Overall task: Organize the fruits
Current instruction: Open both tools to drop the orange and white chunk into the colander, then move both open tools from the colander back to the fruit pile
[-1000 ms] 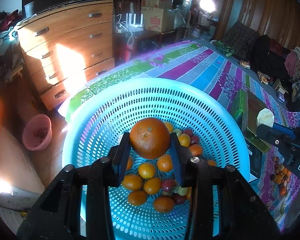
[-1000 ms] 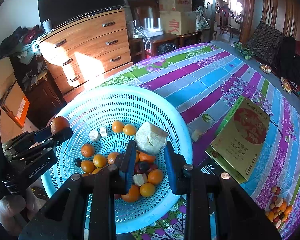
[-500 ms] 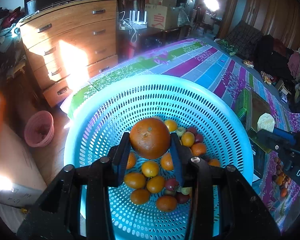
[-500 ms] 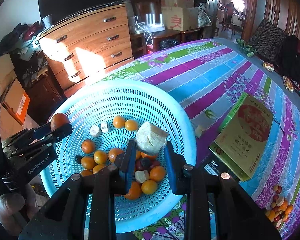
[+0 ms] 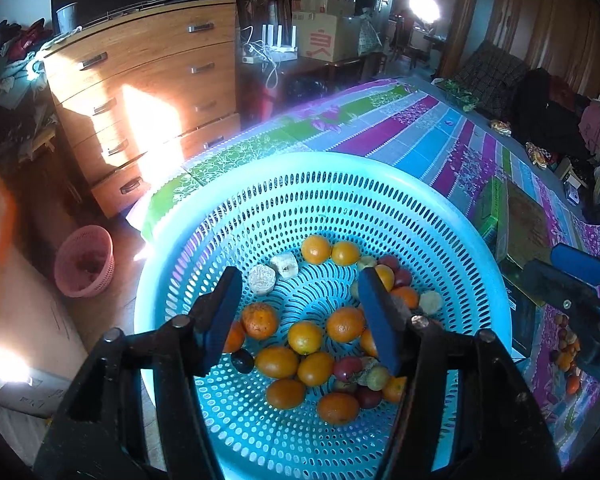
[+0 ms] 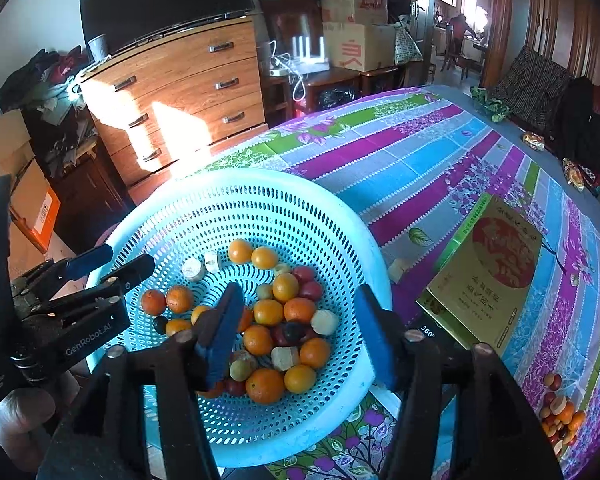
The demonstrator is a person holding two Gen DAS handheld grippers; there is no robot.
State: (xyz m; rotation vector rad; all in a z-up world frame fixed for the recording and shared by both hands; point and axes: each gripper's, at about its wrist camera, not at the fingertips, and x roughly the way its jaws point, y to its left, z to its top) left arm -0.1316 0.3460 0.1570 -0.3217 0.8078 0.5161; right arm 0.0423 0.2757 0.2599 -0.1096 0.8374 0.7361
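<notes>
Both our grippers hang open and empty over the round perforated turquoise plastic basket point(image 5: 380, 184), which holds the fruit.

Our left gripper point(image 5: 300, 312) and right gripper point(image 6: 300, 332) have their blue-padded jaws spread wide, gripping nothing. In the basket's bottom we see a heap of small round oranges point(image 6: 269, 312), dark red plums point(image 6: 310, 290), a few pale yellow-green fruits point(image 6: 241, 369) and pale cut chunks point(image 6: 285, 357), with two more chunks point(image 5: 262, 279) at the far left. The basket sits at the near-left end of the striped purple, blue and green tablecloth point(image 6: 420, 152). A flat green-and-gold cardboard box point(image 6: 490, 272) lies to its right, and a small pile of loose fruit point(image 6: 558, 412) rests on the cloth near right.
</notes>
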